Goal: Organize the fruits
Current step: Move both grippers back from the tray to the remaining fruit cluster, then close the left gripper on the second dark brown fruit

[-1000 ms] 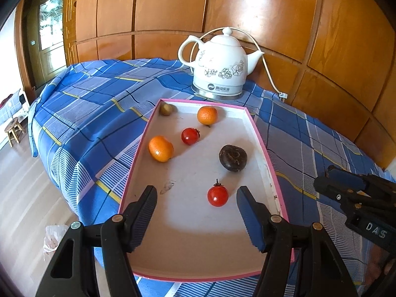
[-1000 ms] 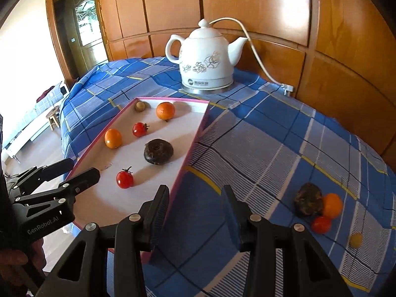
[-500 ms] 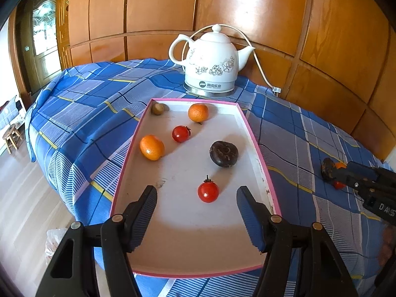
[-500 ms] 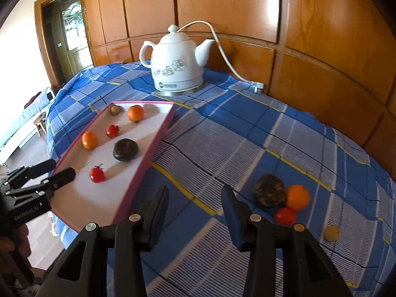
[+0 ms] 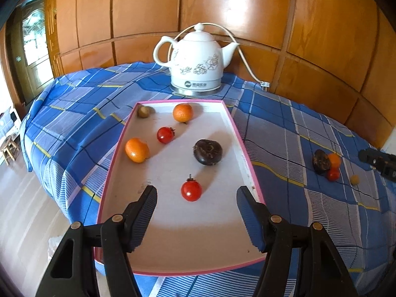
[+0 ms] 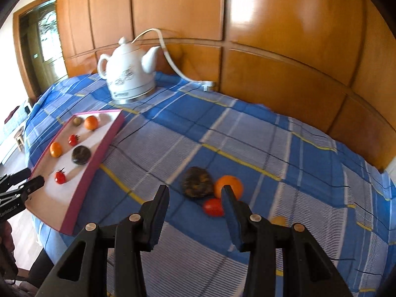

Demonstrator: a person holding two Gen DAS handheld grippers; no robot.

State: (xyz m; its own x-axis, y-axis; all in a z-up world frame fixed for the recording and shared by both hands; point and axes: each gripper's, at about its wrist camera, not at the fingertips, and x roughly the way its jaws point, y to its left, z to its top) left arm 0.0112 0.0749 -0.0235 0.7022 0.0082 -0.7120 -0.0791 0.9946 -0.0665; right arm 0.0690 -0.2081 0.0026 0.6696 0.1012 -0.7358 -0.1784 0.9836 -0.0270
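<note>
Fruits: six in tray (image 5: 247,148), four on tablecloth (image 6: 247,136).

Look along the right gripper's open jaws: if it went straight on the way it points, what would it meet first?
Probably the dark fruit on the blue checked cloth, or the red tomato beside it. Both lie just ahead of the right gripper; depth is hard to judge.

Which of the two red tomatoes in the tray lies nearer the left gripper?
The tomato with its stem up, just beyond the open left gripper. The other tomato sits farther back, between the two oranges.
</note>
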